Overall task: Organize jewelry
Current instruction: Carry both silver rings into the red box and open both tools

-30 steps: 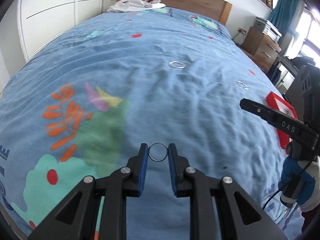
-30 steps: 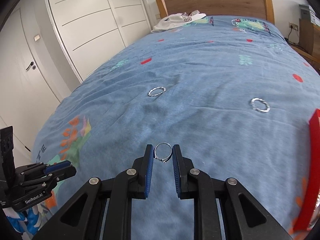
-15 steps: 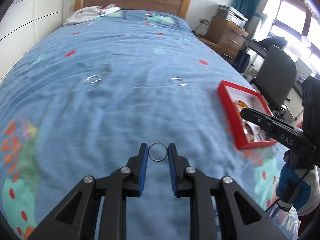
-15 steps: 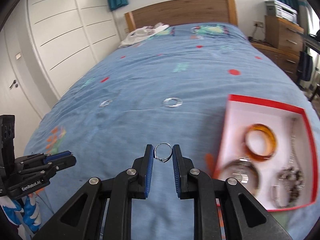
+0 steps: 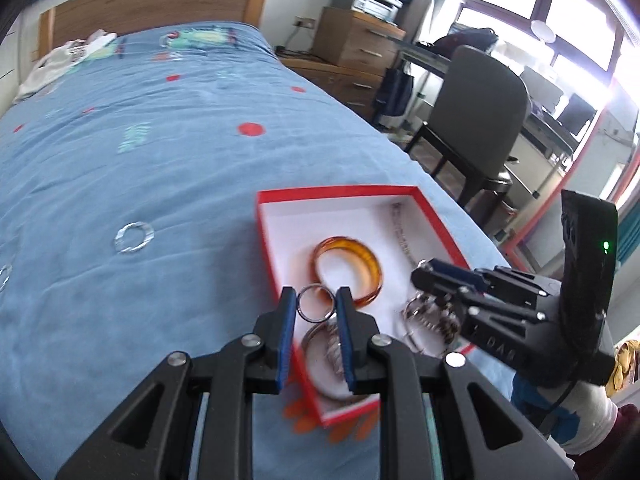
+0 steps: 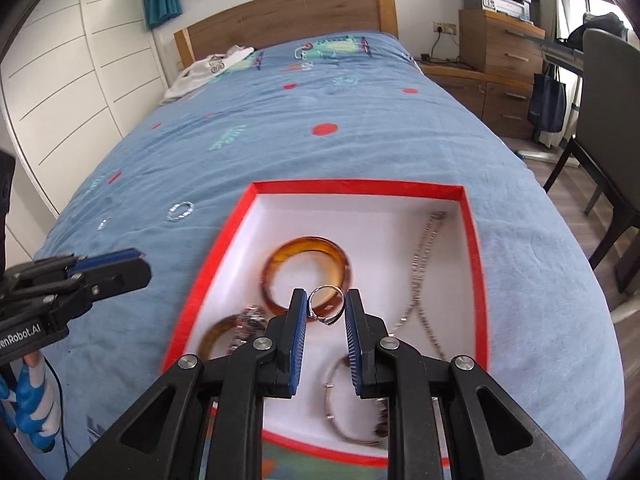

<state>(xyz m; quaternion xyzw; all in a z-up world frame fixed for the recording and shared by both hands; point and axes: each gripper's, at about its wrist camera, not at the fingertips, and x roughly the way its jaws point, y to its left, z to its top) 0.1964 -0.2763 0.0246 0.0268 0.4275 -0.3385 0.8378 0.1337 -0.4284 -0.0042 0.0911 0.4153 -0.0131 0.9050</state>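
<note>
My left gripper (image 5: 316, 305) is shut on a plain silver ring (image 5: 305, 313) and holds it over the near left edge of a red box with a white inside (image 5: 276, 256). My right gripper (image 6: 326, 306) is shut on a silver ring with a small stone (image 6: 326, 319) above the same box (image 6: 208, 264). The box holds an amber bangle (image 6: 306, 248), a chain necklace (image 6: 420, 268) and other bracelets. A silver bracelet (image 5: 134, 237) lies loose on the blue bedspread left of the box; it also shows in the right wrist view (image 6: 180, 211).
Another small silver piece (image 6: 104, 223) lies further left on the bedspread. White clothing (image 6: 208, 68) lies by the wooden headboard. A dark chair (image 5: 476, 120) and wooden drawers (image 5: 352, 52) stand right of the bed.
Both grippers have swung right with their rings, from over the open bedspread to over the red box. The box now fills the lower middle of both views.
</note>
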